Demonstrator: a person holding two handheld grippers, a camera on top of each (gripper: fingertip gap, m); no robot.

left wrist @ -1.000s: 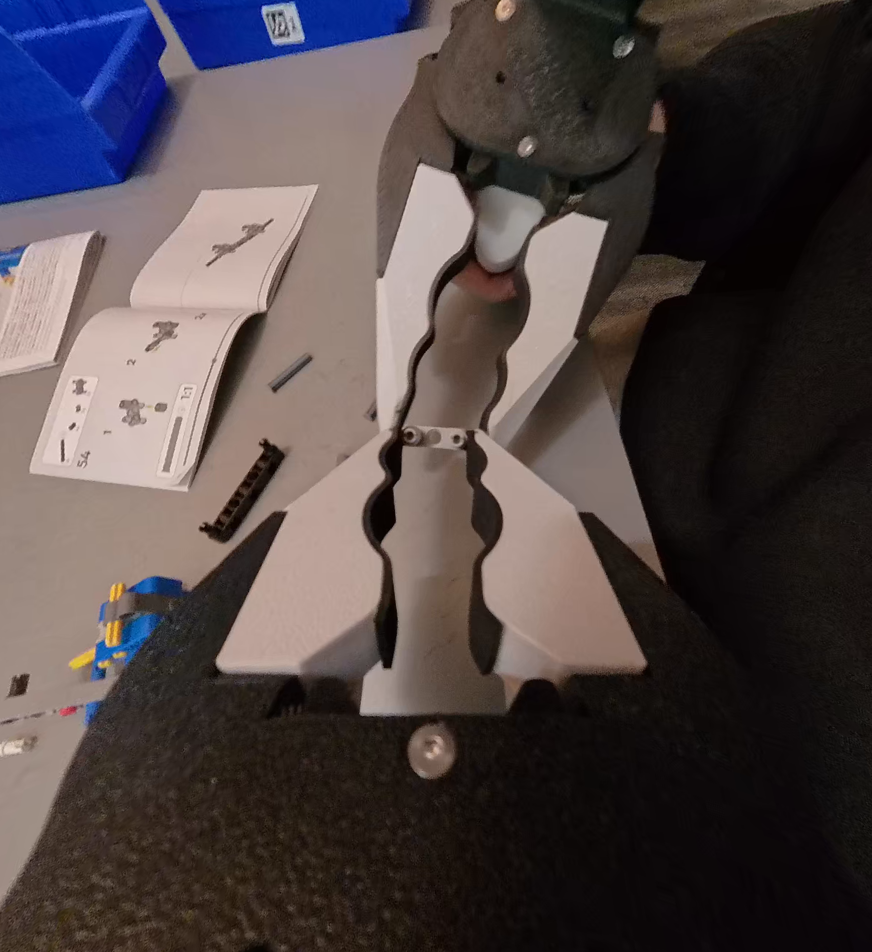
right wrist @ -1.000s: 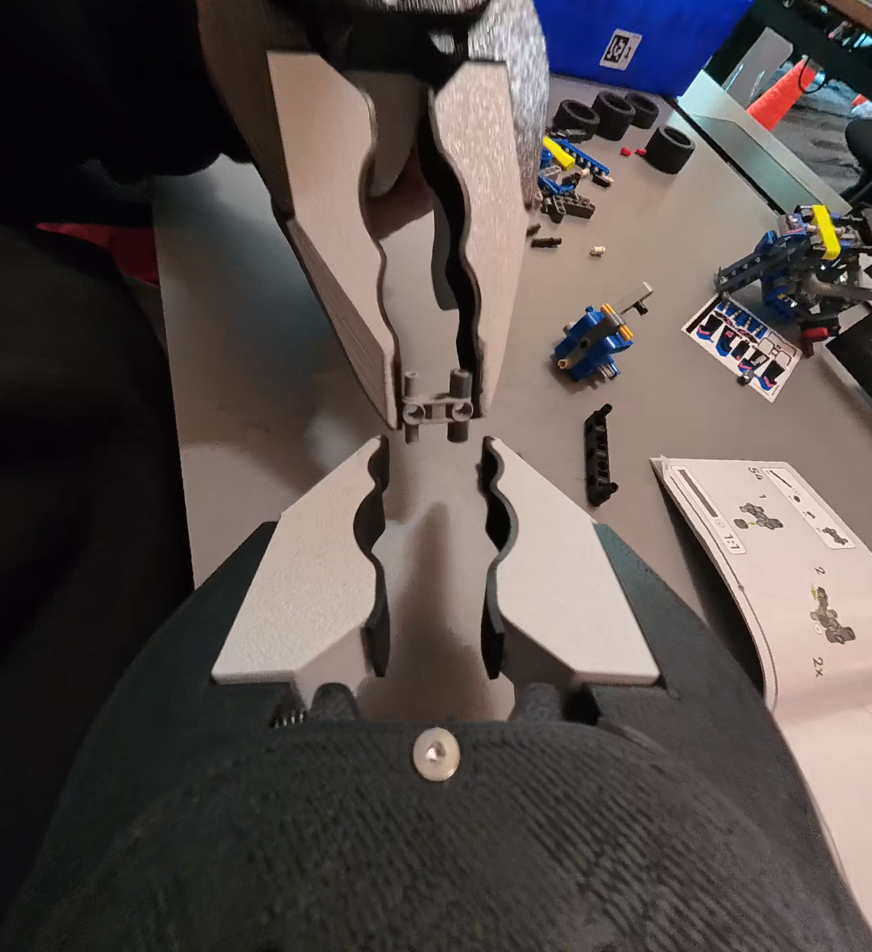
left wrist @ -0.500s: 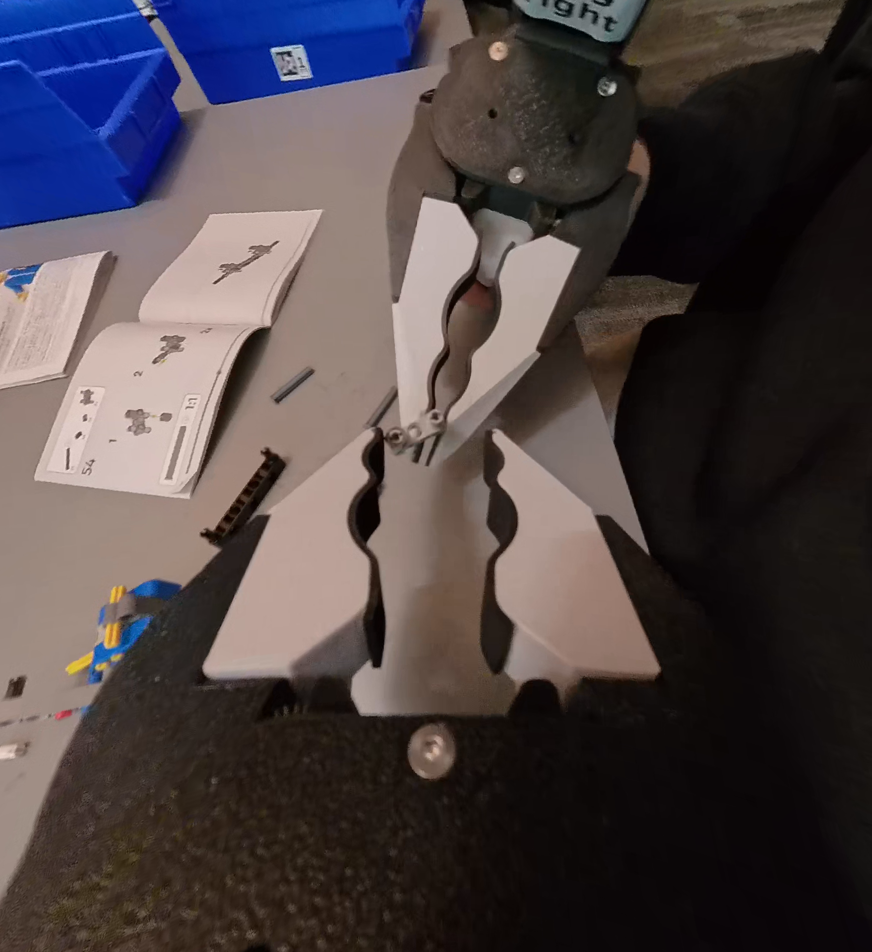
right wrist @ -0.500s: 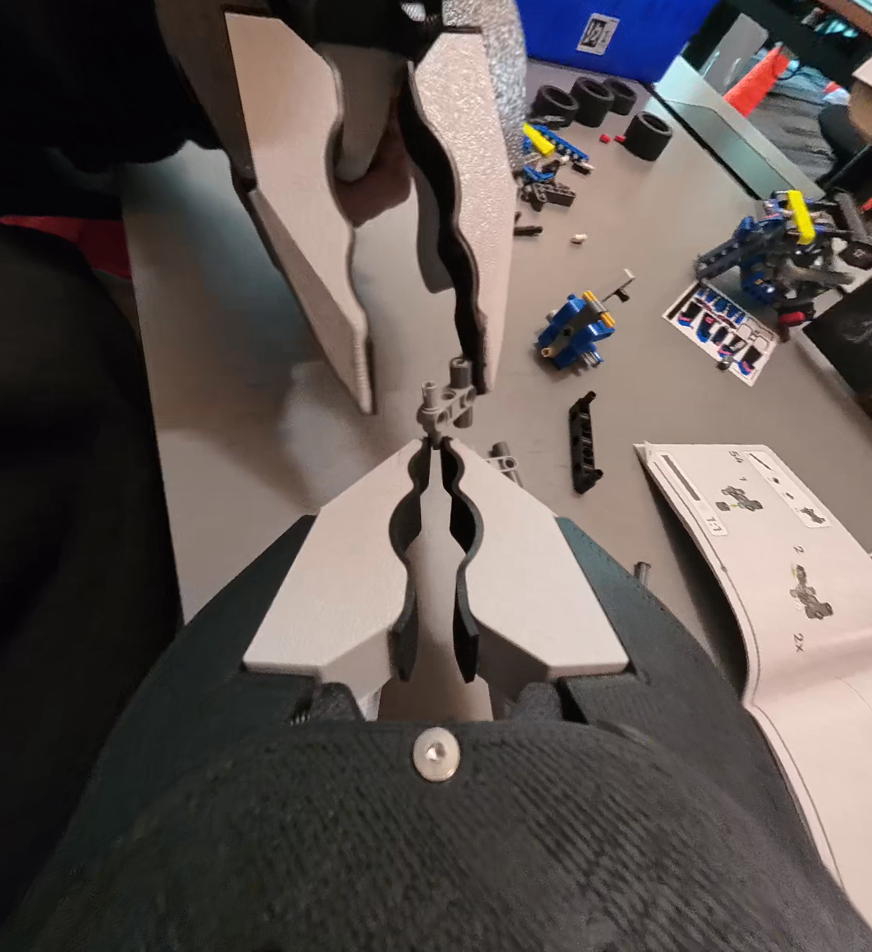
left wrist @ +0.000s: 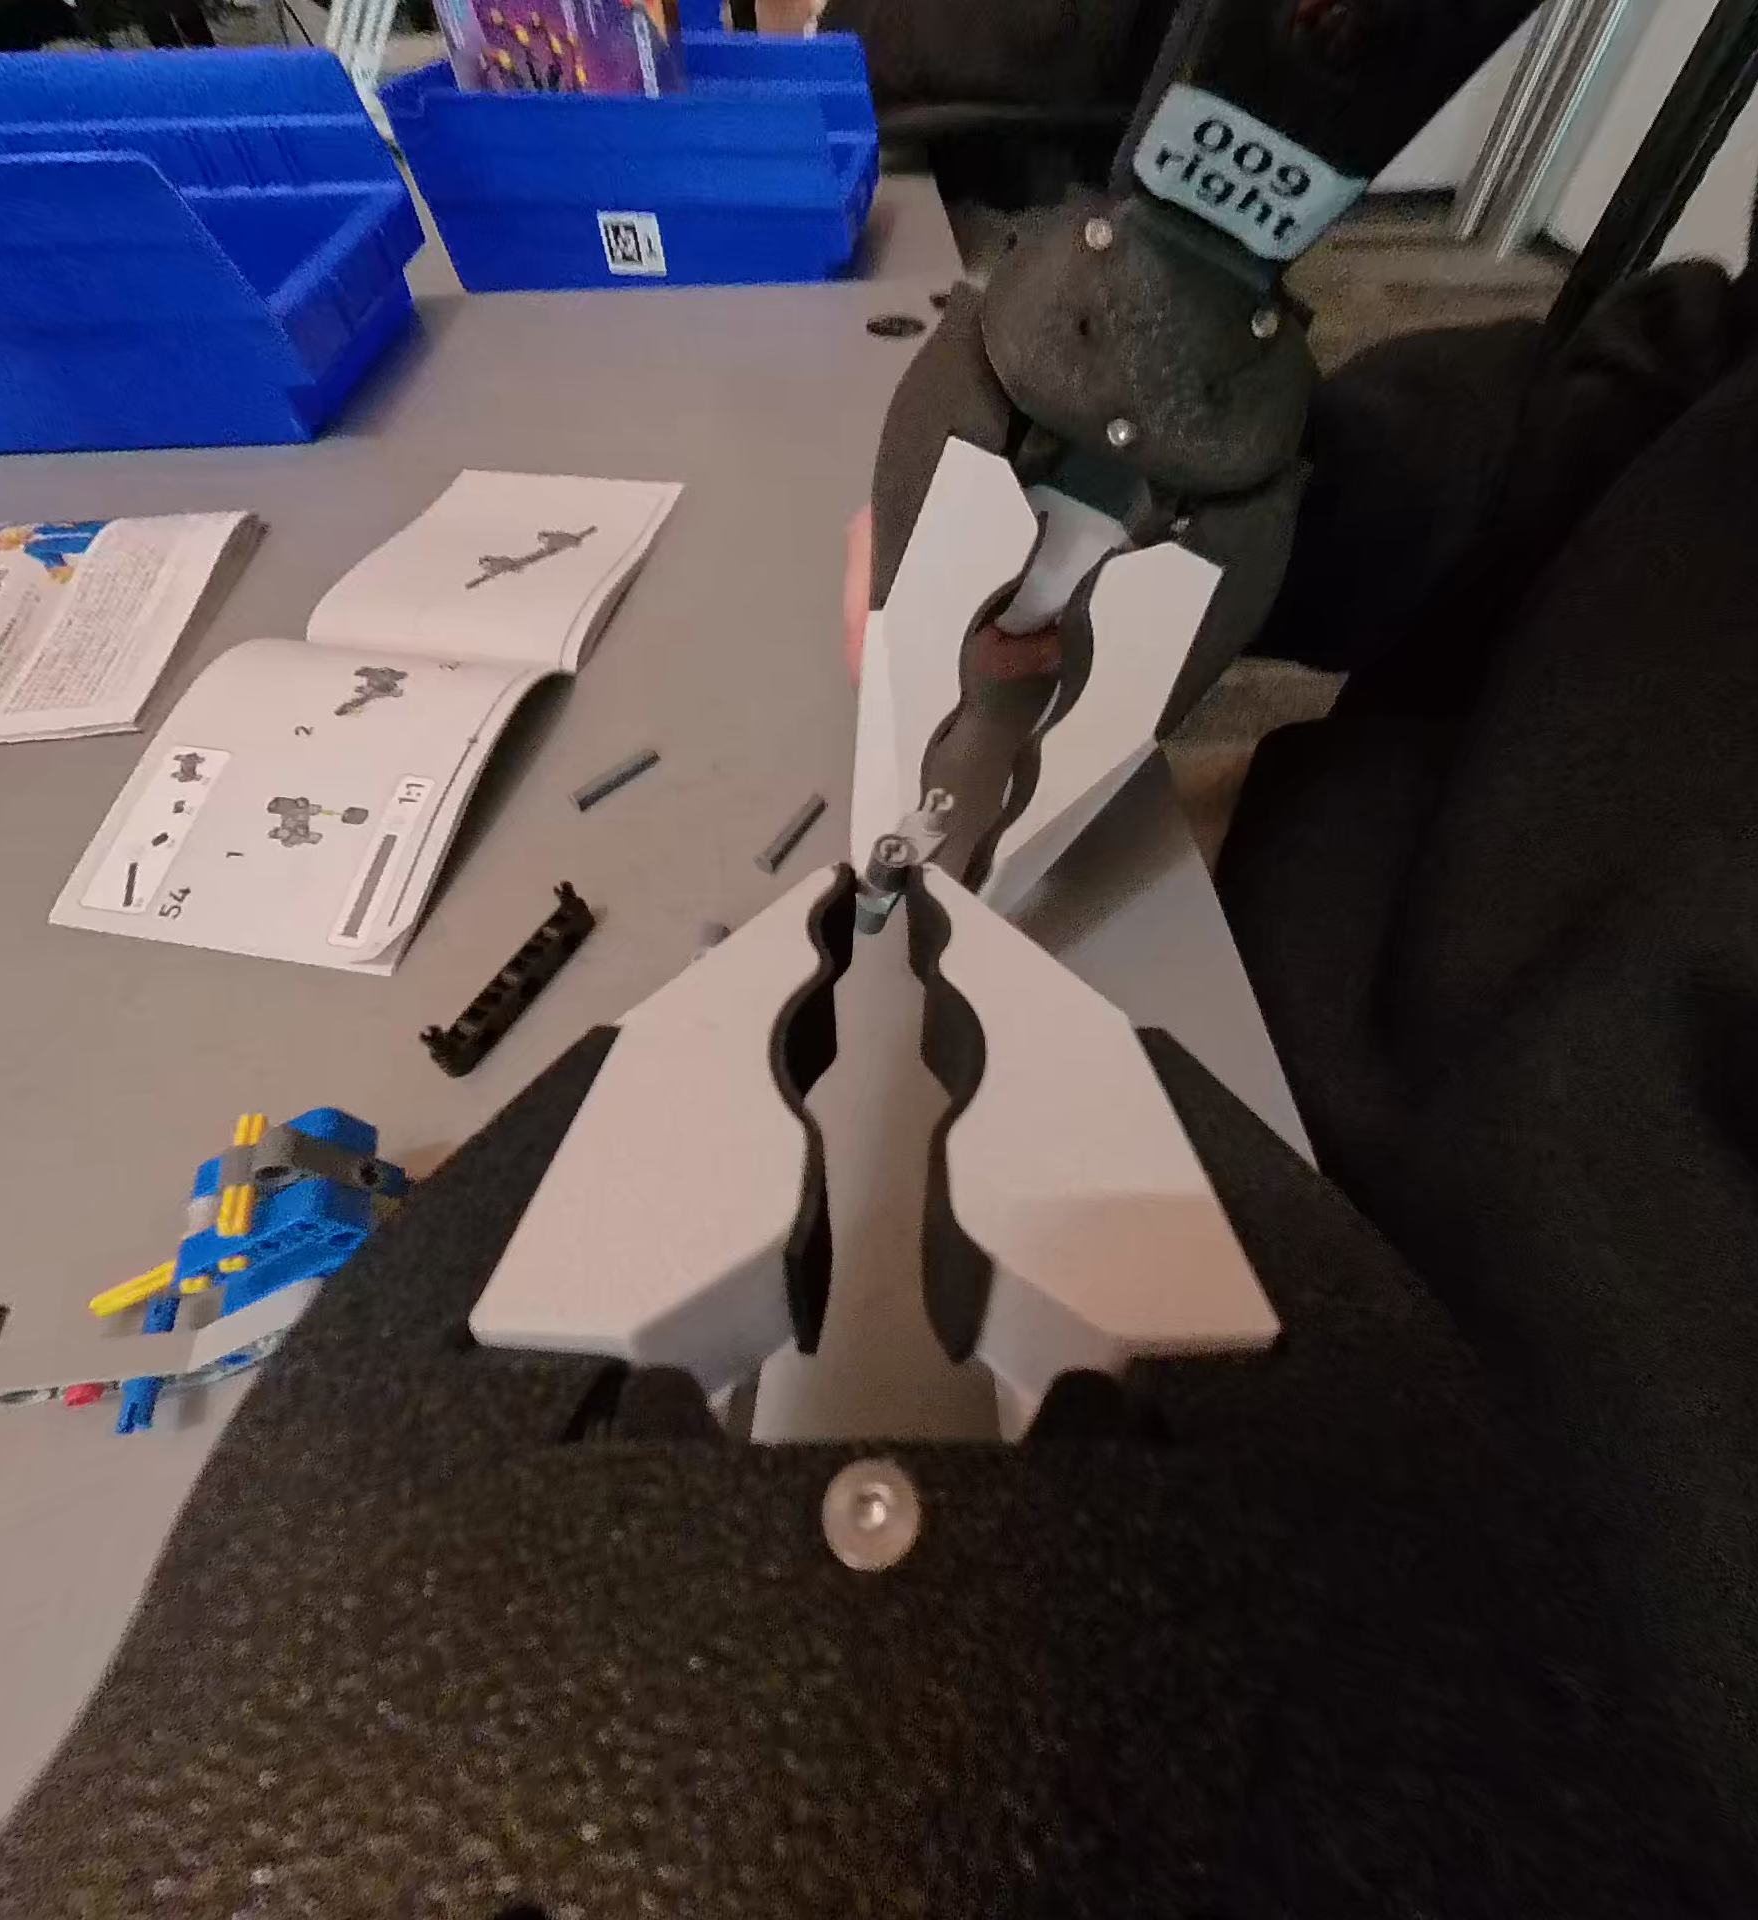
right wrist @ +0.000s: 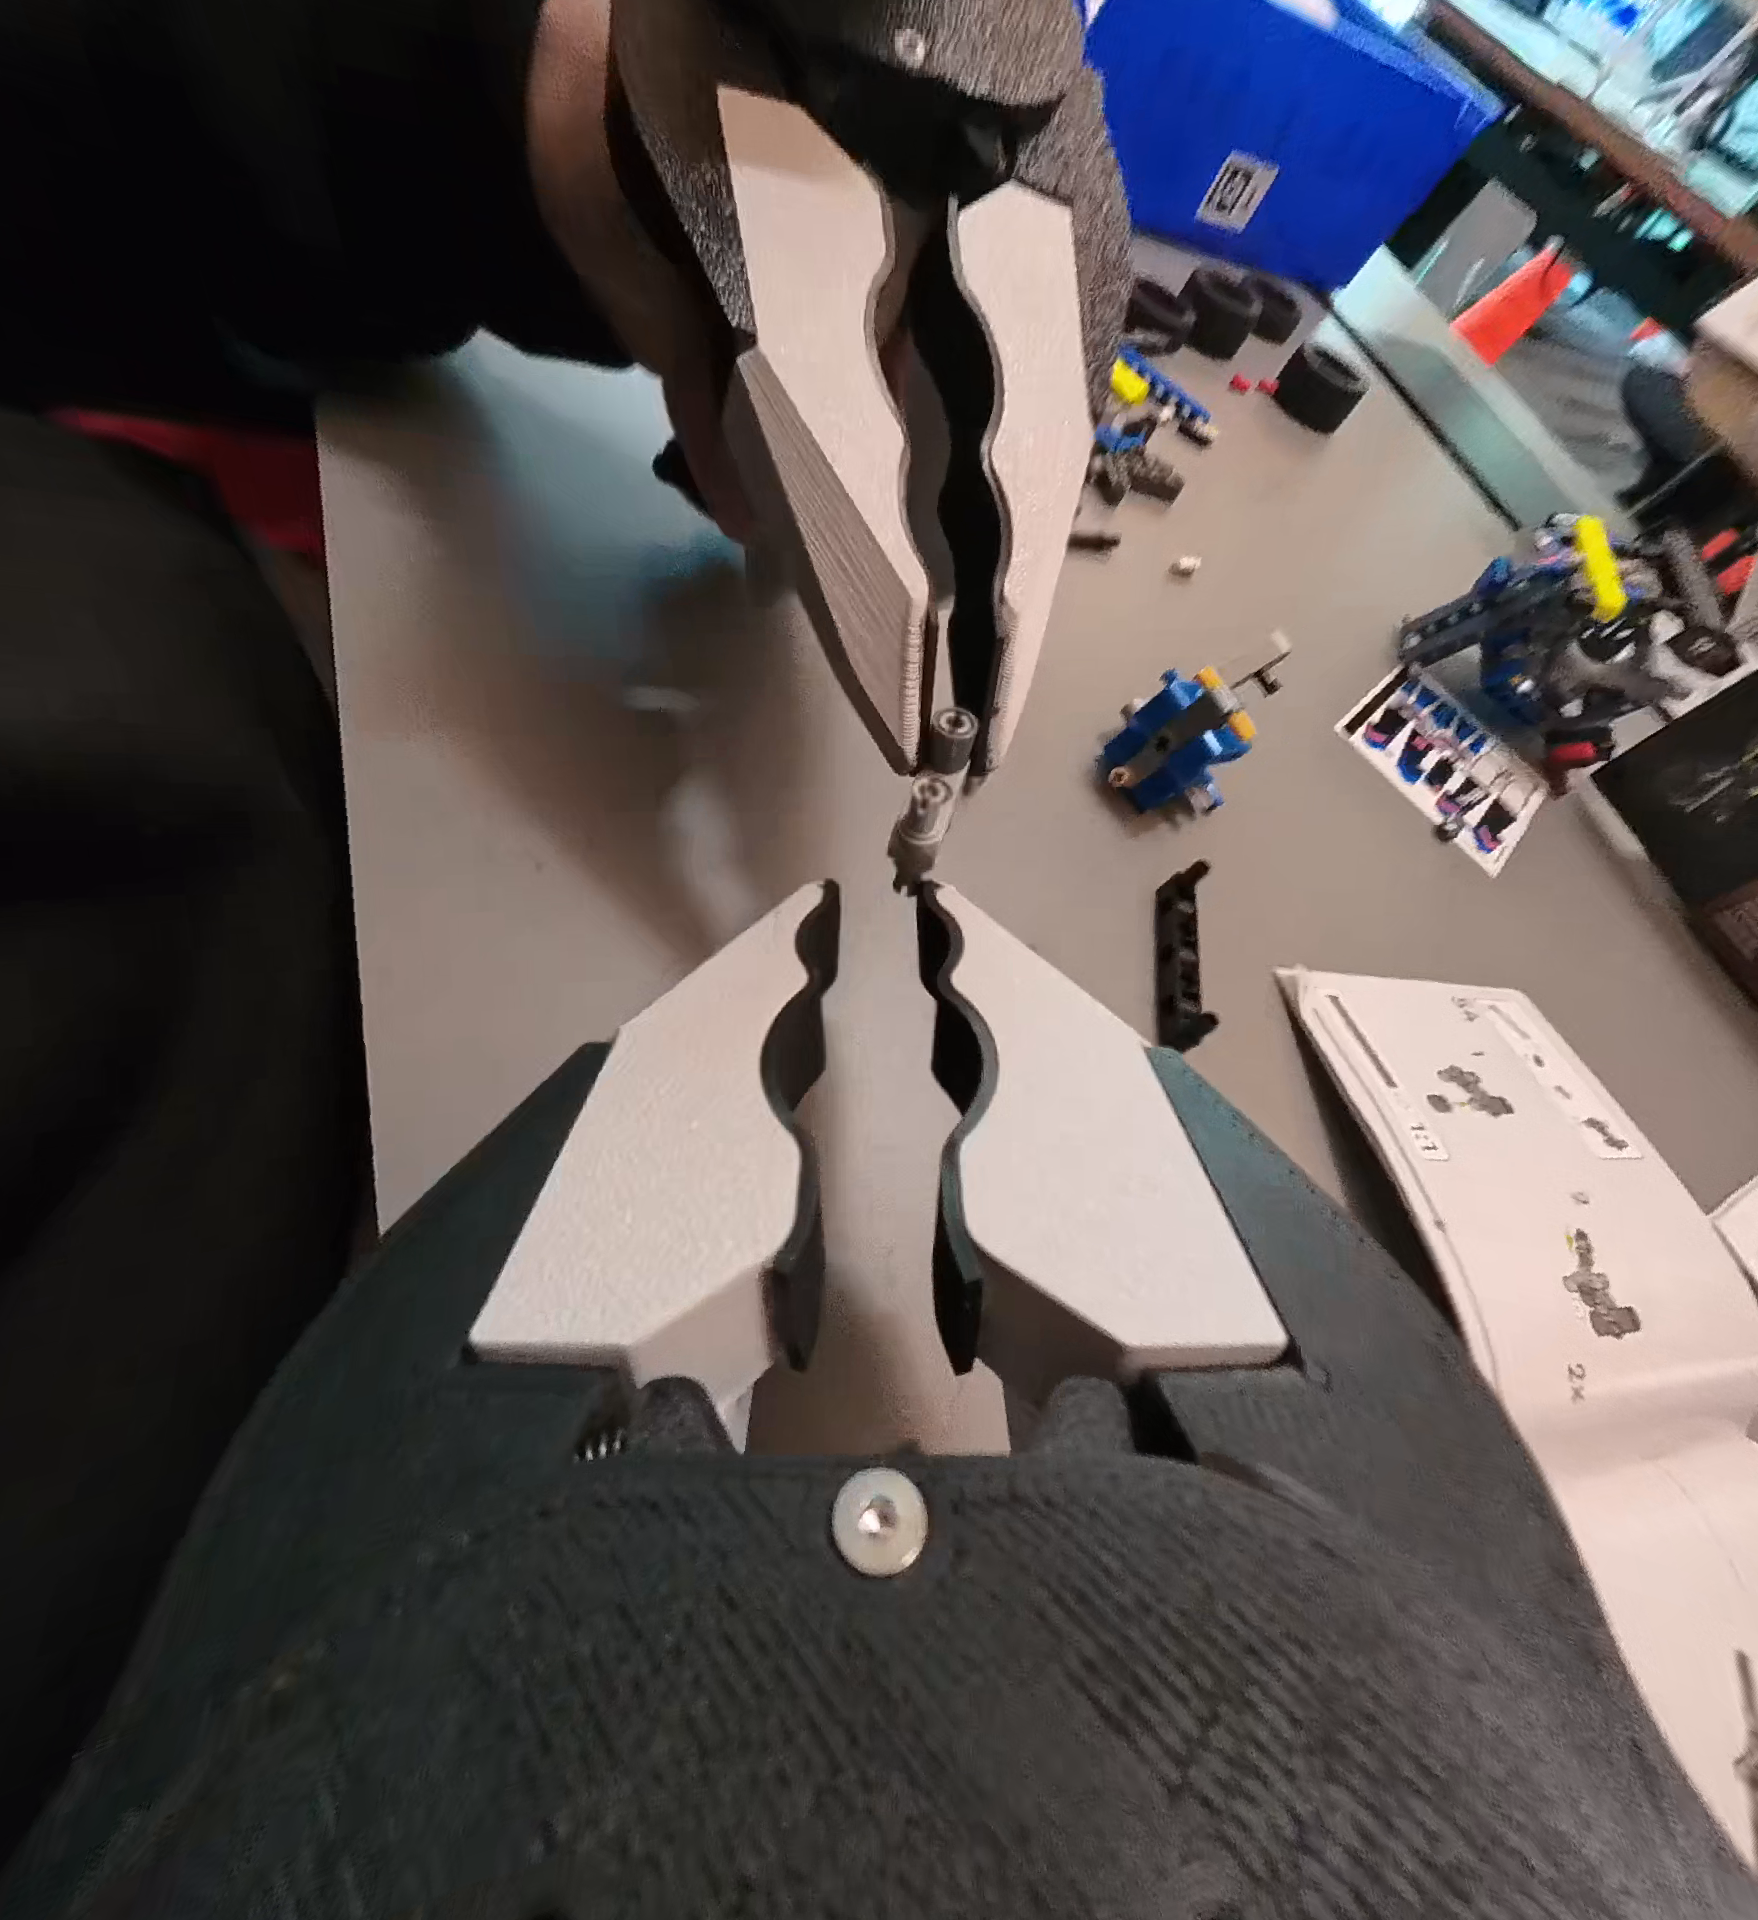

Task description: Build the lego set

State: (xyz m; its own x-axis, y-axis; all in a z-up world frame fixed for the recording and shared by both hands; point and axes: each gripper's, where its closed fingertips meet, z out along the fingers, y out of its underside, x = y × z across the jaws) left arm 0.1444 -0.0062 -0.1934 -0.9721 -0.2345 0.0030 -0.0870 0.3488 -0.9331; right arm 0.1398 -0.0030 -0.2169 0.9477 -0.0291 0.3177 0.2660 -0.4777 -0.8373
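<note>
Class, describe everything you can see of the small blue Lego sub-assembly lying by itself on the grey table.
The small blue sub-assembly is a compact cluster of blue plastic beams with holes, joined by yellow pins that stick out, with a dark grey connector on top. A light grey arm projects from one side. It rests on the grey table, unheld, apart from the black beam nearby. Its underside is hidden.
</note>
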